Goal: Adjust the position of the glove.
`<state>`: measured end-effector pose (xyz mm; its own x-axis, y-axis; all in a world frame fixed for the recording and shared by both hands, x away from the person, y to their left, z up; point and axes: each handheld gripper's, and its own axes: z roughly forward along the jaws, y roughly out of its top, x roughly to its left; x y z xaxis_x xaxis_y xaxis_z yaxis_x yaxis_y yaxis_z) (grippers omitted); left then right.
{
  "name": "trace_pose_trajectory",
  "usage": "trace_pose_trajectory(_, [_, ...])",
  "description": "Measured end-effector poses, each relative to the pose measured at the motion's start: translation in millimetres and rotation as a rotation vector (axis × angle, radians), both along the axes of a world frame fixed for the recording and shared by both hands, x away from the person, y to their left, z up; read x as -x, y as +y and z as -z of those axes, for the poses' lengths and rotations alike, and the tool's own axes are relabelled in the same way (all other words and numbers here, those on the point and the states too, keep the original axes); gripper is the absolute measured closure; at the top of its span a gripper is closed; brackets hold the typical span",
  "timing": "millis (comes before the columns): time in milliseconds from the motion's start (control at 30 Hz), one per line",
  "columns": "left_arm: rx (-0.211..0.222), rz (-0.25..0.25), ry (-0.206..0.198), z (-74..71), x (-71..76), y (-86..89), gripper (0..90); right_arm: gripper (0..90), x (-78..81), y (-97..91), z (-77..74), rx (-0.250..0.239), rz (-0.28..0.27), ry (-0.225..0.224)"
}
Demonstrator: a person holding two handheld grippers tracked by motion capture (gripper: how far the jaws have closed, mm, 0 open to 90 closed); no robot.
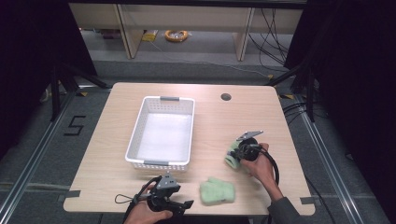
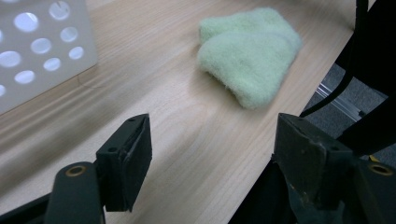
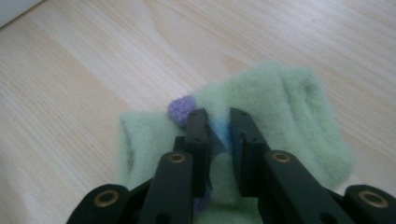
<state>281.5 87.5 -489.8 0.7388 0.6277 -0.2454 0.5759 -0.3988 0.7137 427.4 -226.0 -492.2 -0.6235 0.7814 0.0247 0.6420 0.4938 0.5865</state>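
Note:
A light green fuzzy sock [image 1: 217,191] lies flat near the table's front edge, also seen ahead in the left gripper view [image 2: 250,51]. My left gripper [image 1: 183,205] rests low to its left, jaws wide apart [image 2: 210,135] with only bare table between them. A second green fuzzy sock [image 1: 229,157] with a purple spot [image 3: 181,108] and a bit of blue lies at the right. My right gripper [image 1: 236,156] points down onto it, and its jaws [image 3: 215,119] pinch a fold of that fabric.
A white perforated basket [image 1: 159,164] stands empty at the table's middle left, its wall close by in the left gripper view [image 2: 42,42]. A round cable hole [image 1: 226,97] sits at the back right. The table's front edge runs just below both hands.

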Motion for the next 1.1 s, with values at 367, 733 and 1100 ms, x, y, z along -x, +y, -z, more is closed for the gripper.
trace_pose_trajectory(367, [-0.009,0.000,0.002,2.2,0.2,5.4,27.6,85.2,3.4,2.0,-5.3,-0.012,-0.030,-0.070])
trace_pose_trajectory(733, [-0.014,-0.018,-0.003,2.3,-1.7,11.3,28.6,85.2,32.6,-0.9,-44.7,-0.059,-0.149,-0.139])
trace_pose_trajectory(1100, [-0.003,-0.049,-0.003,2.4,-3.6,15.1,28.7,85.0,73.5,25.4,-64.8,-0.112,-0.356,-0.169])
